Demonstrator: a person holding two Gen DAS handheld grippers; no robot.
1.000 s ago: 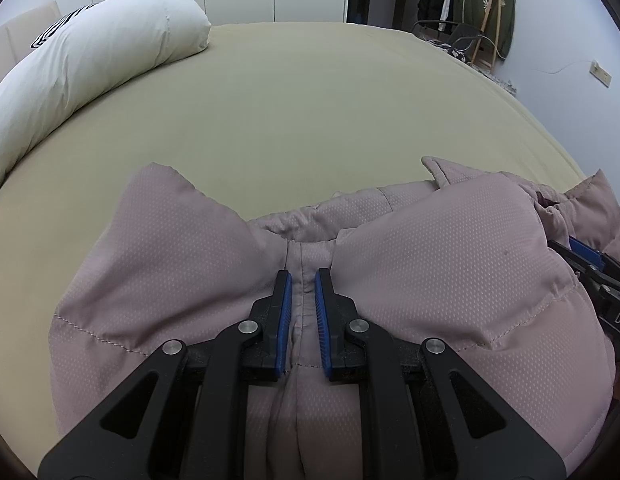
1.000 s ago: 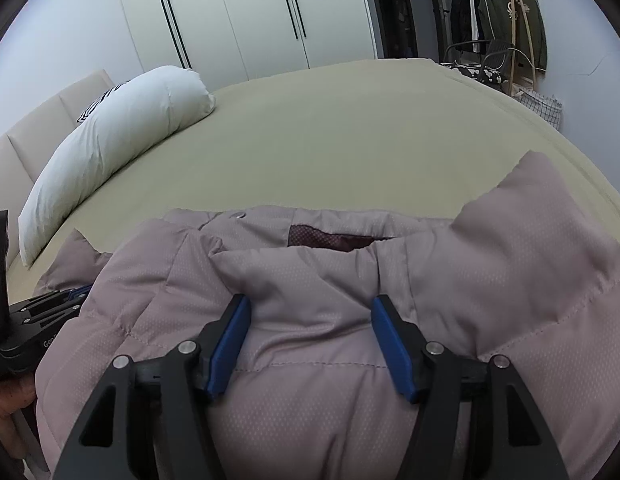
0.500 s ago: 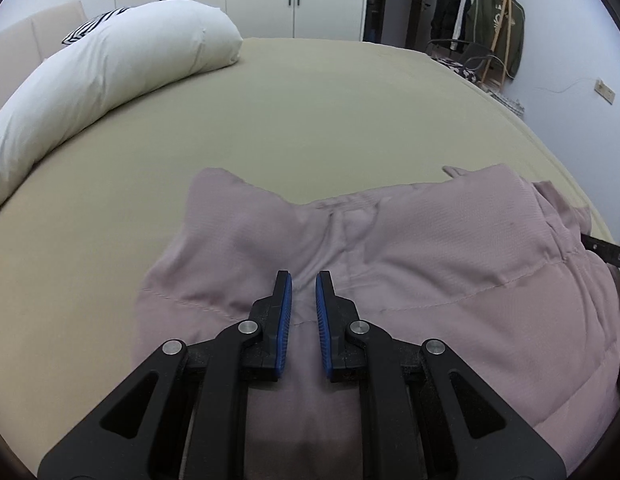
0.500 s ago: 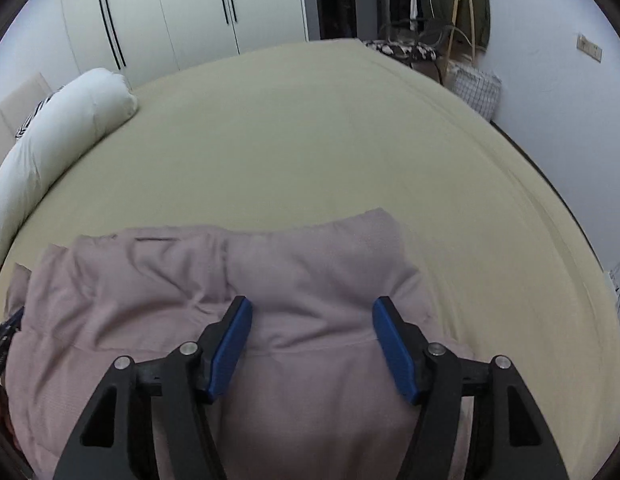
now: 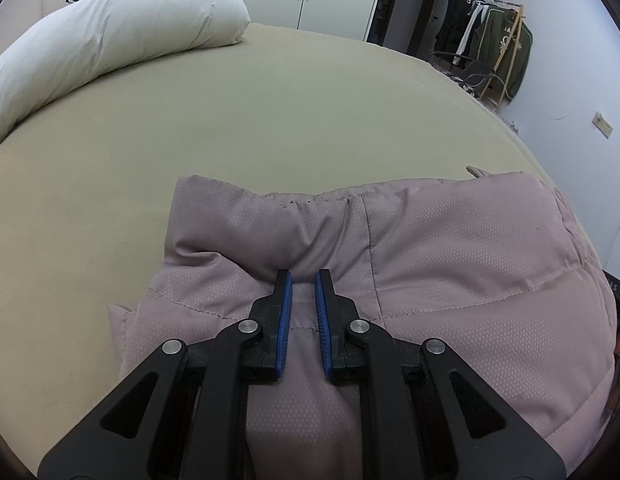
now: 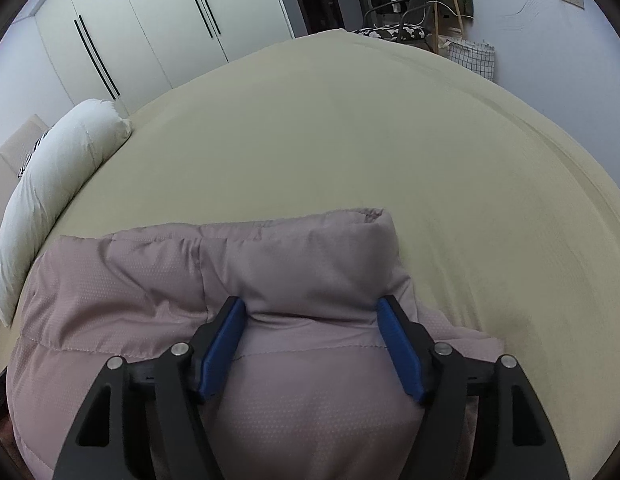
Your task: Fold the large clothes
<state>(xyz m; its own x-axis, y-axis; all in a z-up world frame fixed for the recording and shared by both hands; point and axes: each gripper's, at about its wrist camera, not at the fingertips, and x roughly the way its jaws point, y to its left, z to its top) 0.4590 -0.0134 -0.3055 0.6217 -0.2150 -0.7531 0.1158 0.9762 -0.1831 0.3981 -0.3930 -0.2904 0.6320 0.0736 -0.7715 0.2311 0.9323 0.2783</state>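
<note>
A mauve padded jacket lies bunched on the olive bed sheet, its folded edge turned toward the pillow. My left gripper is shut on a thin ridge of jacket fabric that runs up between its blue pads. In the right wrist view the same jacket fills the lower half. My right gripper has a thick roll of the jacket between its jaws. Its jaws are opening, and the fabric still narrows where the pads touch it on both sides.
A long white pillow lies along the bed's far left side. White wardrobe doors stand behind the bed. A rack of hanging coats, a chair and a checked basket stand past the bed's right edge.
Both grippers have carried the jacket across the bed and both views have swung. The jacket has gone from spread wide to a narrower folded bundle. The right jaws stand slightly wider.
</note>
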